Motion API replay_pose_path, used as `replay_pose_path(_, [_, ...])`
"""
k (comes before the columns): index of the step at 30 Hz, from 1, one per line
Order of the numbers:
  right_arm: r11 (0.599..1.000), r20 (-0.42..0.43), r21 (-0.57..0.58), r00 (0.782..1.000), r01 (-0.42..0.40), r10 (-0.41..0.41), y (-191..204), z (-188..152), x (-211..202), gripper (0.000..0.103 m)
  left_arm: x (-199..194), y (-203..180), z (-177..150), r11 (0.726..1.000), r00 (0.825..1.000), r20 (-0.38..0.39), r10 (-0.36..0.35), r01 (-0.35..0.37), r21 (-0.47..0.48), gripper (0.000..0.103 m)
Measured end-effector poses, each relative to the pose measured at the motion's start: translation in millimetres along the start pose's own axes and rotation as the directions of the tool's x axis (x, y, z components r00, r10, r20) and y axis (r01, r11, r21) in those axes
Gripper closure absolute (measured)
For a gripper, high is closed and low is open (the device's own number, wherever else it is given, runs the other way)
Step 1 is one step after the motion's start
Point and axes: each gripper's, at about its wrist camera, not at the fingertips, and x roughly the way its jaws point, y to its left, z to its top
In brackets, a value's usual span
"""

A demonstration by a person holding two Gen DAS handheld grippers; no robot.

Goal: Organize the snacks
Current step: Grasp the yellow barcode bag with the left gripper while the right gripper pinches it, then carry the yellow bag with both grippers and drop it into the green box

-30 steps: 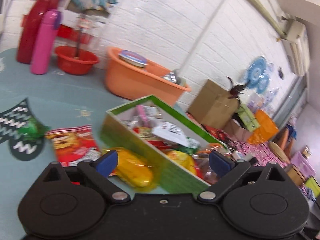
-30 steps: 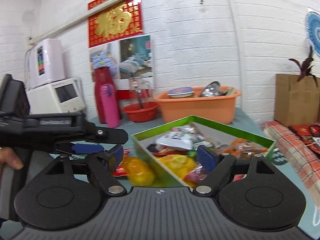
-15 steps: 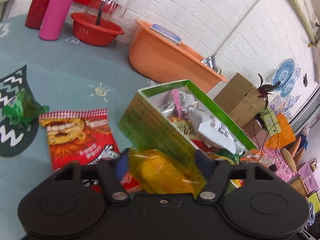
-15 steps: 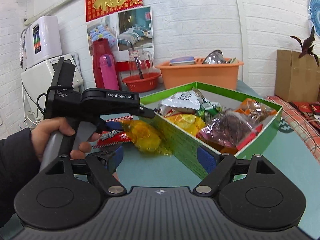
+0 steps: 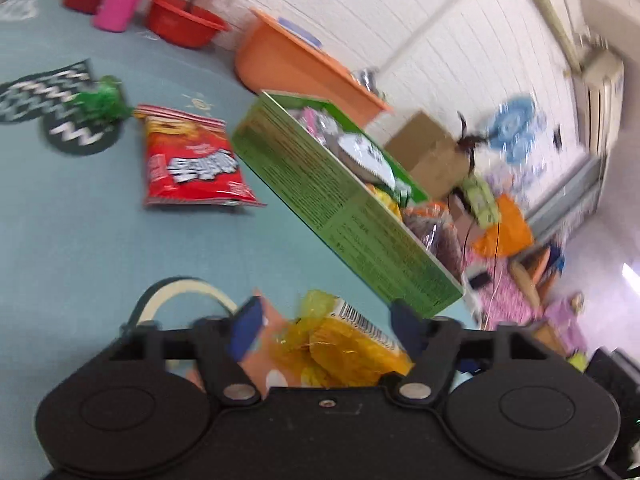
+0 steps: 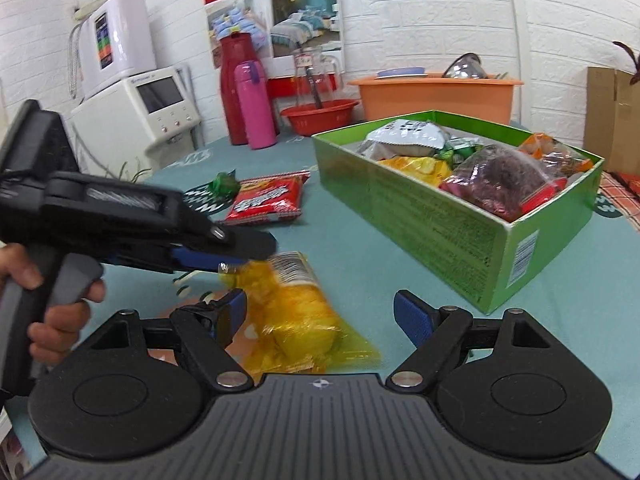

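A yellow snack bag [image 6: 296, 312] lies on the teal table in front of the green box [image 6: 444, 216], which holds several snack packs. My left gripper [image 5: 326, 330] is open with the yellow bag [image 5: 344, 348] between its fingers; in the right wrist view it [image 6: 224, 260] hovers at the bag's top edge. My right gripper [image 6: 320, 316] is open and empty, just behind the bag. A red snack bag [image 5: 192, 164] and a small green wrapped snack [image 5: 102, 100] lie on the table to the left of the box.
An orange basin [image 6: 436, 92], a red bowl [image 6: 320, 116], a pink bottle [image 6: 256, 104] and a red flask [image 6: 236, 84] stand at the table's back. White appliances [image 6: 132, 108] stand at the left. A cardboard box [image 6: 612, 116] is at the right.
The yellow bag has moved away from the green box's side toward the near table area, with my left gripper around it. Both views have pulled back from the box.
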Motion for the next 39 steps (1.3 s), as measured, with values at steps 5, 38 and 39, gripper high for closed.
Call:
replay_pose_path(5, [0.999, -0.031, -0.028, 0.999, -0.045, 0.044, 9, 2, 9, 0.000, -18, -10, -14, 1.000, 1.000, 0.008, -0.022, 0.022, -0.004, 0.000])
replay_pose_path(38, [0.997, 0.100, -0.074, 0.994, -0.034, 0.041, 21, 33, -17, 0.015, 16, -74, 17, 0.976, 0.996, -0.006, -0.084, 0.084, 0.200, 0.073])
replay_pose_path(39, [0.997, 0.118, -0.076, 0.992, -0.026, 0.035, 17, 37, -19, 0.015, 19, -80, 22, 0.972, 0.996, 0.001, -0.093, 0.090, 0.215, 0.073])
